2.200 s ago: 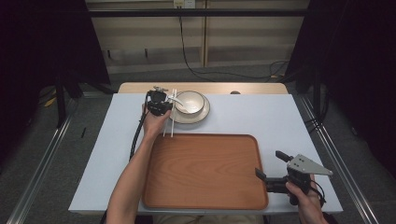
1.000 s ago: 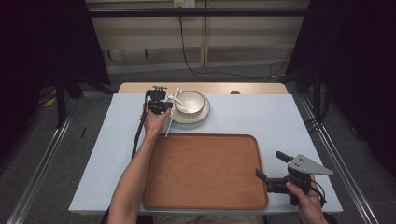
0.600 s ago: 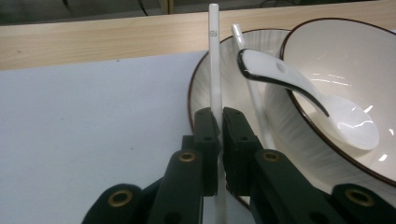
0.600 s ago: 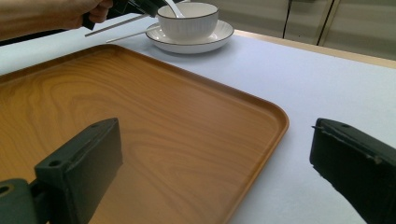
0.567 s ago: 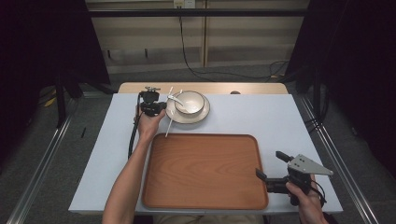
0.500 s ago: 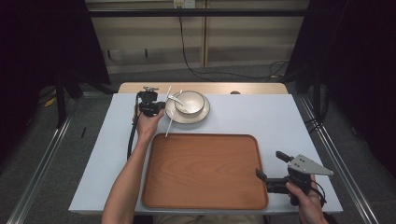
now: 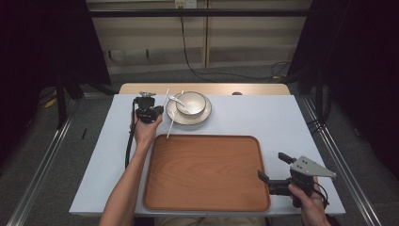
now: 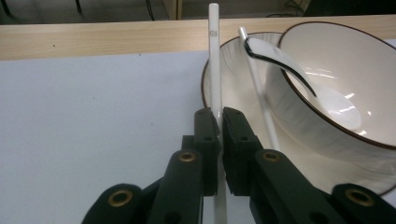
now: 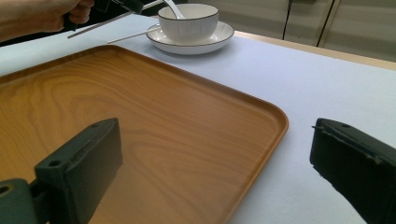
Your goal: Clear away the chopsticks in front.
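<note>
Left gripper view puts the matter plainly: the left gripper [image 8: 218, 122] has its jaws pinched tight on one white chopstick [image 8: 214, 56], gripped partway along — the stick's long axis runs straight on from the jaws toward the far table edge, passing just beside the plate's [image 8: 233, 84] left rim. The second chopstick [image 8: 259, 98] lies to its right, leaning across that rim, with the bowl [image 8: 345, 79] and its spoon [image 8: 285, 60] beyond. A small square mark sits near the held stick's far end, too small to read; no other writing shows.

In the high view, the wooden tray [image 7: 204, 172] lies toward the person from the left gripper [image 7: 148, 112], so the left hand is far nearer the chopsticks. The right gripper [image 7: 274, 170] waits at the tray's right near corner, jaws wide apart and holding nothing.
</note>
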The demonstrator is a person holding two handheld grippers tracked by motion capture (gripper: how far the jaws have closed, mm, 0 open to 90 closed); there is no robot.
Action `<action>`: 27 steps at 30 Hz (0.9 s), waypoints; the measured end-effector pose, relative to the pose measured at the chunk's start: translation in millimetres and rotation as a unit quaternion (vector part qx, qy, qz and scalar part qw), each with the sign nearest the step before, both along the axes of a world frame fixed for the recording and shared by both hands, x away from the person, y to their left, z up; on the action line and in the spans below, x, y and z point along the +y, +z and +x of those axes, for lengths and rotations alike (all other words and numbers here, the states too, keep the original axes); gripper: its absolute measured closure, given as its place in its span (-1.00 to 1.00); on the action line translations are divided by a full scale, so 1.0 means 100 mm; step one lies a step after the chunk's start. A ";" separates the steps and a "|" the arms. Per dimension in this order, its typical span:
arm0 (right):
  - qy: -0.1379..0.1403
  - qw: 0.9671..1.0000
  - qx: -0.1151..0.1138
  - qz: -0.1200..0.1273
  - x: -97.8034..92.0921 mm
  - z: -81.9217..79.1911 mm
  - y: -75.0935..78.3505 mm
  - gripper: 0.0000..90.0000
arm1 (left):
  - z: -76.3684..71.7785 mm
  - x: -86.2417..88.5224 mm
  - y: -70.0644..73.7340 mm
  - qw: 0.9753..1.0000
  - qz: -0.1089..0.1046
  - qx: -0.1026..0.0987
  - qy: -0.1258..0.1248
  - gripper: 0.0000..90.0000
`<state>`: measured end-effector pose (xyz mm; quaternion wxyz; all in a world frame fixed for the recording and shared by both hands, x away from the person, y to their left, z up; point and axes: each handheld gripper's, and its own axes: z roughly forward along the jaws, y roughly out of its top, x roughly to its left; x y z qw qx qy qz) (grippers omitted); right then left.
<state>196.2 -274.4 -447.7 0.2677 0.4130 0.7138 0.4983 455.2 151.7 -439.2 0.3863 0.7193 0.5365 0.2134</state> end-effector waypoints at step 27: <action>0.010 1.000 -0.015 0.006 -0.01 -0.02 0.02 -0.95 | -0.72 0.14 -0.08 0.998 -0.052 -0.011 0.017 0.90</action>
